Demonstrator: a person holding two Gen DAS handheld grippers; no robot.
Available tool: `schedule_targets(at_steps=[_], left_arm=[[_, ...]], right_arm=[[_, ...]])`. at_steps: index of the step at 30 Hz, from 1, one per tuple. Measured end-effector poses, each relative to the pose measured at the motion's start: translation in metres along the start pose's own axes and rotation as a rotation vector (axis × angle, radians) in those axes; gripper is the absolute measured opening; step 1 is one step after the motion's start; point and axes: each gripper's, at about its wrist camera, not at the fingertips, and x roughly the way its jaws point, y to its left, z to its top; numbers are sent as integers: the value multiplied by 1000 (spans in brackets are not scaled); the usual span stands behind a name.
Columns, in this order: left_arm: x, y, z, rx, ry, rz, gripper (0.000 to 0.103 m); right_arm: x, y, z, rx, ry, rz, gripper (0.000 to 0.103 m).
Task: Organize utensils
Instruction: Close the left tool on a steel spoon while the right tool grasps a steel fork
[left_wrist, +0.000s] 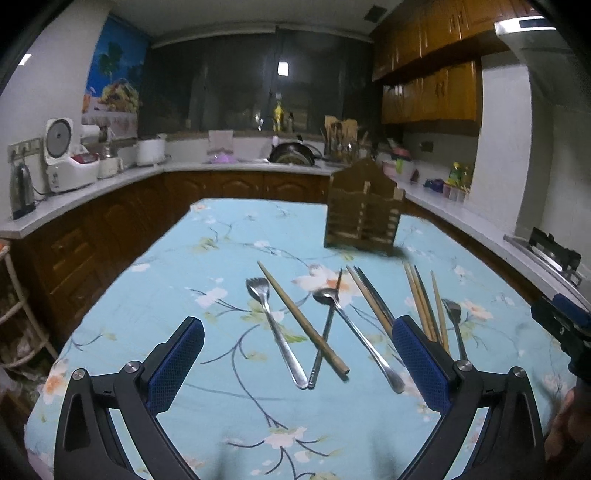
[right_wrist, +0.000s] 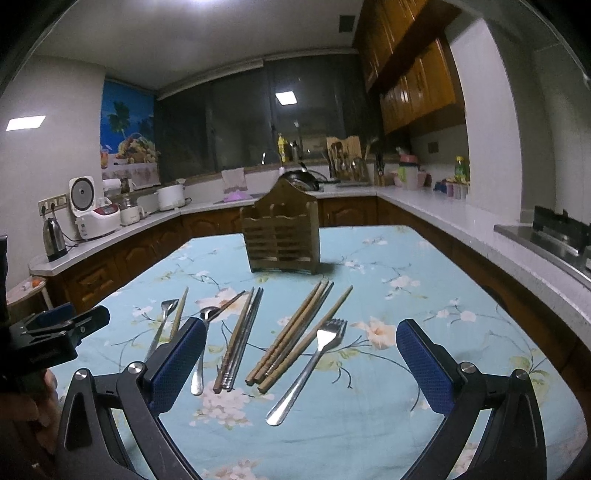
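Both grippers, left gripper (left_wrist: 297, 354) and right gripper (right_wrist: 301, 354), hang spread and empty over the tablecloth (right_wrist: 461, 362); the fork (right_wrist: 310, 363) lies lengthwise between the right gripper's fingers, handle nearest, wooden holder (right_wrist: 282, 236) upright well beyond, so right is nearer.

Open tablecloth (right_wrist: 424, 369) right of fork (right_wrist: 314, 354); left side crowded with chopsticks (right_wrist: 291, 343), wooden holder (right_wrist: 282, 240) blocking rear centre.
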Motion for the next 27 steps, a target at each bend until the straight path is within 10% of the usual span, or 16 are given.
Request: schedule_targets(at_steps=[10, 15, 21, 27], left_arm=[[68, 4, 51, -41, 264, -191, 87], [107, 4, 69, -43, 386, -269, 64], [157, 2, 71, -40, 487, -267, 38], [187, 1, 73, -39, 535, -225, 35]], right_arm=[[54, -29, 14, 110, 215, 42, 101], [95, -51, 14, 213, 356, 66, 80], [130, -63, 8, 263, 467, 80, 63], [153, -62, 1, 270, 533, 92, 53]])
